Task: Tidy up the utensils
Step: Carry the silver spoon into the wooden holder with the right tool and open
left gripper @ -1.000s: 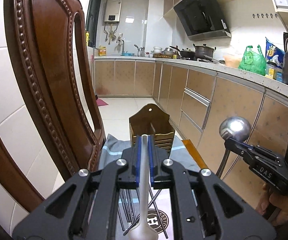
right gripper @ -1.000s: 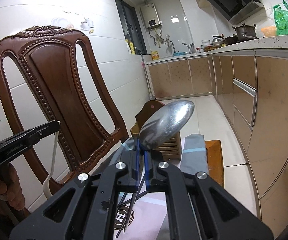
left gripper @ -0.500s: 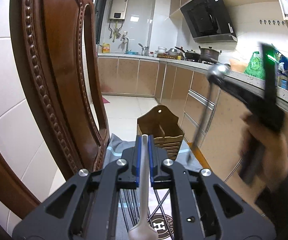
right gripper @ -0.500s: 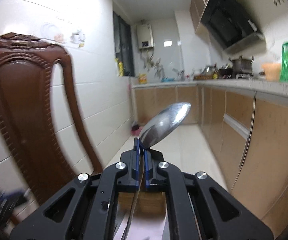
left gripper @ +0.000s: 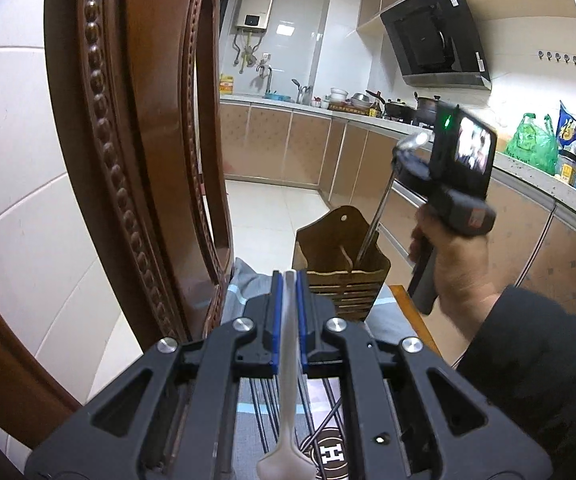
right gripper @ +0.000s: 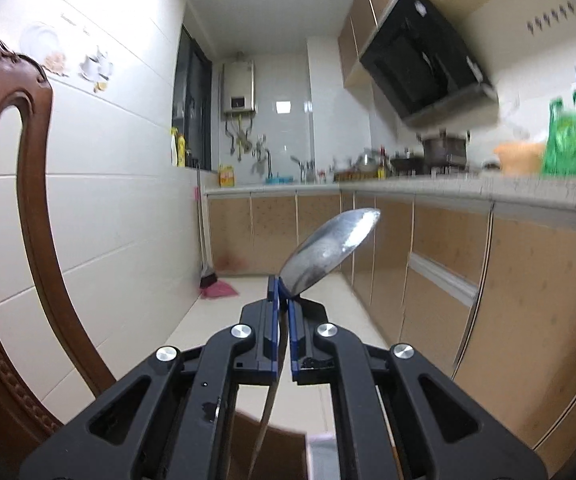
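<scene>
Right wrist view is smeary on the right: the green bag and stove pots are just blur. The metal spoon handle runs off the bottom edge, and the wooden holder barely peeks in.

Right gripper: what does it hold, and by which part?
The right gripper holds a metal spoon at the neck, just below the bowl; handle hangs down.

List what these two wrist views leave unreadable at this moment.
- Left wrist view: the white spoon bowl is cut off by the bottom edge.
- Left wrist view: the wooden holder hides the metal spoon handle tip.
- Right wrist view: the holder is hidden below the right gripper.
- Right wrist view: countertop items are blurred.
</scene>
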A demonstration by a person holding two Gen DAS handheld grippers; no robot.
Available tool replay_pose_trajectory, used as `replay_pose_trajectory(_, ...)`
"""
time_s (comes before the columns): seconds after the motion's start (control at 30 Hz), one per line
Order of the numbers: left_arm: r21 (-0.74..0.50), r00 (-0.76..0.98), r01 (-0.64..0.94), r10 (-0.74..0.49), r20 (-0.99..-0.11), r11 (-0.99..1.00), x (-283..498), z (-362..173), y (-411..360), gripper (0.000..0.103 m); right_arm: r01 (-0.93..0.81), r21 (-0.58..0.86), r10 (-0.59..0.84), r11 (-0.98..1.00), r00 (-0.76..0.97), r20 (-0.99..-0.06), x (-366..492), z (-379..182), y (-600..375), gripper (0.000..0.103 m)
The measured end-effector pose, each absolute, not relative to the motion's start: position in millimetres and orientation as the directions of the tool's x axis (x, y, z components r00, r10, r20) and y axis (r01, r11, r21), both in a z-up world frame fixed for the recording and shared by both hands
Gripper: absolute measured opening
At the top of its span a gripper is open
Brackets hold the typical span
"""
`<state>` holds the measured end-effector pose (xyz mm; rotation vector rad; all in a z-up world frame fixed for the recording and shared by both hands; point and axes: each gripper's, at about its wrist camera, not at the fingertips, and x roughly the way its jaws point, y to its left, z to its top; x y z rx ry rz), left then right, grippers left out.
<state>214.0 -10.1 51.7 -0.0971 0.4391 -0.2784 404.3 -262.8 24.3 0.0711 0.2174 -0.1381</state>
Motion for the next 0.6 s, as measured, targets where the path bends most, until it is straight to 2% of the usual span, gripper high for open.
replay_pose_trajectory(0.2, -0.153, 0.867, 0.241, -0.283, -0.409, 0.958, 216.8, 50.7, -12.9, 0.006, 0.148, 0.106, -0.109, 0.983, 0.945, -0.309, 397.1, -16.8, -276.9, 0.006)
replay_pose_trajectory(0.23, -0.154, 0.867, 0.24, -0.283, -0.41, 0.958, 217.3, 50.5, -12.7, 0.006, 0.142, 0.105, -0.101, 0.984, 0.942, -0.32, 392.7, -21.6, -281.3, 0.009)
replay_pose_trajectory(0.3, -0.154, 0.866, 0.238, -0.281, -0.412, 0.959, 218.4, 49.5, -13.0, 0.006, 0.125, 0.103, -0.084, 0.987, 0.939, -0.334, 379.6, -27.3, -286.2, 0.021)
replay_pose_trajectory(0.33, -0.153, 0.866, 0.237, -0.28, -0.414, 0.959, 219.1, 49.1, -13.8, 0.006, 0.112, 0.106, -0.07, 0.988, 0.938, -0.339, 371.1, -28.5, -289.3, 0.041)
replay_pose_trajectory(0.37, -0.152, 0.866, 0.237, -0.28, -0.414, 0.959, 219.4, 48.2, -13.5, 0.006, 0.112, 0.11, -0.069, 0.988, 0.939, -0.337, 363.1, -29.3, -291.0, 0.069)
replay_pose_trajectory(0.43, -0.153, 0.867, 0.234, -0.278, -0.415, 0.96, 220.5, 46.8, -14.2, 0.006, 0.114, 0.142, -0.062, 0.983, 0.944, -0.324, 335.6, -29.6, -299.1, 0.088)
replay_pose_trajectory(0.53, -0.151, 0.866, 0.229, -0.272, -0.419, 0.962, 222.4, 42.9, -15.6, 0.006, 0.075, 0.211, 0.007, 0.975, 0.932, -0.363, 290.0, -29.9, -306.1, 0.088)
replay_pose_trajectory(0.6, -0.149, 0.862, 0.227, -0.27, -0.429, 0.962, 224.9, 38.5, -17.6, 0.006, 0.041, 0.261, 0.057, 0.965, 0.932, -0.358, 251.9, -34.4, -308.9, 0.088)
